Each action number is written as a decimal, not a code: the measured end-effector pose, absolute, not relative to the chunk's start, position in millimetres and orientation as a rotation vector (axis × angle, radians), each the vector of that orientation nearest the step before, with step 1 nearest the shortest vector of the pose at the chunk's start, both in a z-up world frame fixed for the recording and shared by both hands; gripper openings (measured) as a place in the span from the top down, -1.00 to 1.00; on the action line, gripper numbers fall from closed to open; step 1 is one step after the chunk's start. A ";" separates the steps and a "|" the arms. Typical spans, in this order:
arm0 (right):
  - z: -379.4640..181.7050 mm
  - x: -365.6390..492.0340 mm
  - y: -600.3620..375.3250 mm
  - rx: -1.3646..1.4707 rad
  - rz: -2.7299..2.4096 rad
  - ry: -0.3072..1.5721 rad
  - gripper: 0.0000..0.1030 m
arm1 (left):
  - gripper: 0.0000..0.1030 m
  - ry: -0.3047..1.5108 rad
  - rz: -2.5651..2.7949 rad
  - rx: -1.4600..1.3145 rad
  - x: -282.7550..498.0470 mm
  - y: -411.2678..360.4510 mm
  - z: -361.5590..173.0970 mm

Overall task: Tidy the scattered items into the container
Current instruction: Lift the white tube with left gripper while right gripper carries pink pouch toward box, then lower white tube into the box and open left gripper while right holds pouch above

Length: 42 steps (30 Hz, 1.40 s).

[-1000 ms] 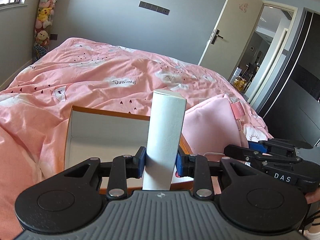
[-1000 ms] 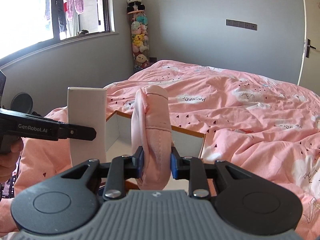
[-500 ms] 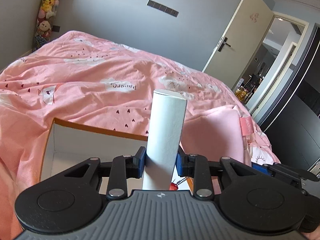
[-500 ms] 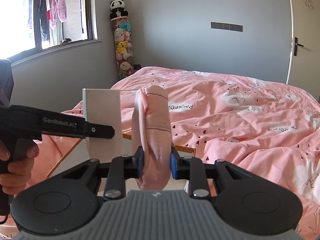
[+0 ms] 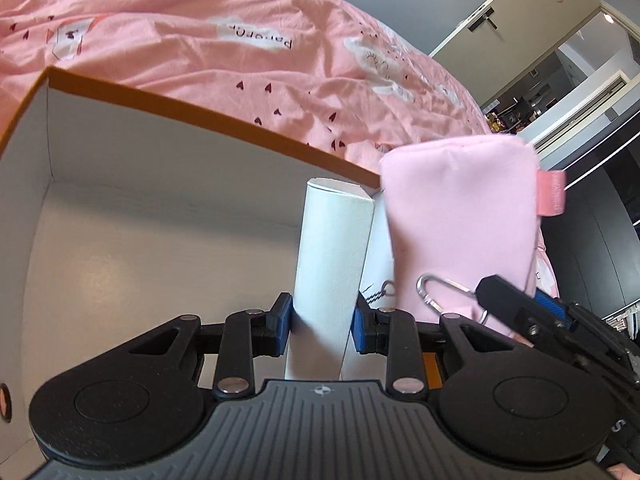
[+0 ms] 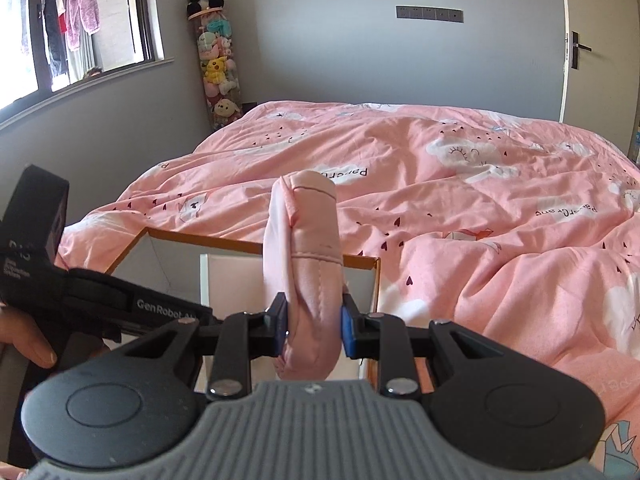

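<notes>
My left gripper (image 5: 322, 316) is shut on a tall white carton (image 5: 330, 252), which stands upright inside the open box (image 5: 168, 104), a white box with an orange rim lying on the pink bed. My right gripper (image 6: 313, 326) is shut on a soft pink pouch (image 6: 308, 264), held upright over the box's right wall (image 6: 376, 276). In the left wrist view the pink pouch (image 5: 464, 220) hangs just right of the carton, a metal clip (image 5: 440, 292) dangling from it. The white carton (image 6: 228, 276) shows in the right wrist view behind the left gripper's body (image 6: 120, 304).
A rumpled pink duvet (image 6: 460, 200) covers the bed around the box. A column of plush toys (image 6: 218, 68) stands by the far wall near the window (image 6: 76, 28). A door (image 5: 516, 12) stands open at the right. A hand (image 6: 28, 340) holds the left gripper.
The left gripper has sunk and tipped down, carrying the white carton into the box. The right gripper has dropped closer to the box's right side with the pouch.
</notes>
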State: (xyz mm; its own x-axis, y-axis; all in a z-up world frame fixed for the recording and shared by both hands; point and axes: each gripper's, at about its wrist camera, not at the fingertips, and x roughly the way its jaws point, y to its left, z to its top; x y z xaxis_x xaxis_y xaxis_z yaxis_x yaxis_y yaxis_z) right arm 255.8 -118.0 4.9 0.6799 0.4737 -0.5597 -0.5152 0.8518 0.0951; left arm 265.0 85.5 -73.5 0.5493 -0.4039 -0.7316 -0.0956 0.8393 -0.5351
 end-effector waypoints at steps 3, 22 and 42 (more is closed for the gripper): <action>8.7 259.0 -120.0 -0.069 0.530 0.567 0.44 | 0.34 1.039 -0.211 -0.595 273.4 79.7 -87.4; -16.4 275.4 -129.8 -0.096 0.478 0.637 0.43 | 0.37 1.252 -0.188 -0.668 311.4 47.3 -135.8; -17.1 274.1 -137.8 -0.066 0.477 0.634 0.44 | 0.24 1.301 -0.103 -0.616 305.7 53.2 -132.4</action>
State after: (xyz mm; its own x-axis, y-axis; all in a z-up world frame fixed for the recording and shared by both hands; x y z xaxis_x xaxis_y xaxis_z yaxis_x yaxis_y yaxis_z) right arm 274.1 -137.8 -17.1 0.7013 0.4084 -0.5842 -0.4482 0.8900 0.0841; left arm 305.7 53.2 -132.4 0.2863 -0.4071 -0.8674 -0.2650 0.8363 -0.4800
